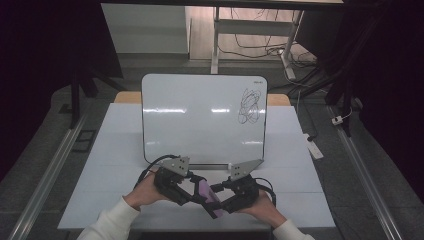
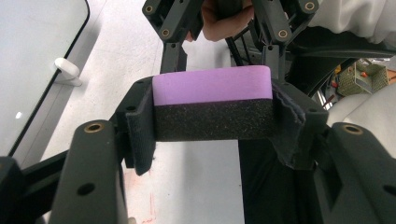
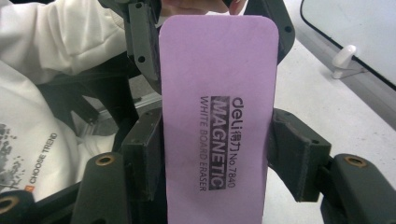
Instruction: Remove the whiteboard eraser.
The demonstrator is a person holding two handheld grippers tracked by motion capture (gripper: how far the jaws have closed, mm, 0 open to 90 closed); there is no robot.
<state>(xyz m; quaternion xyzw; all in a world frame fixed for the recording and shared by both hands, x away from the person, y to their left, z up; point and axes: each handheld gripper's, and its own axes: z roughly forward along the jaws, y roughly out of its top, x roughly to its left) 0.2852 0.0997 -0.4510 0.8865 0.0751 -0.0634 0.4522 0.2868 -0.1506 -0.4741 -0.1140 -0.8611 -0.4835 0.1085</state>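
Note:
A purple whiteboard eraser (image 1: 209, 196) with a black felt underside hangs above the table's near edge, between both grippers. My left gripper (image 1: 196, 191) is shut on it; in the left gripper view the pads clamp the two sides of the eraser (image 2: 212, 86). From the opposite side my right gripper (image 1: 221, 198) has its pads against the long edges of the eraser (image 3: 217, 93), whose printed purple face is turned to that camera. A whiteboard (image 1: 200, 115) stands tilted at mid table, with a black scribble (image 1: 249, 106) near its top right corner.
The white table (image 1: 115, 150) has bare room left and right of the board. A small white foot (image 2: 67, 70) props the board's lower edge. Cables and a desk frame (image 1: 260, 30) lie on the floor beyond the table.

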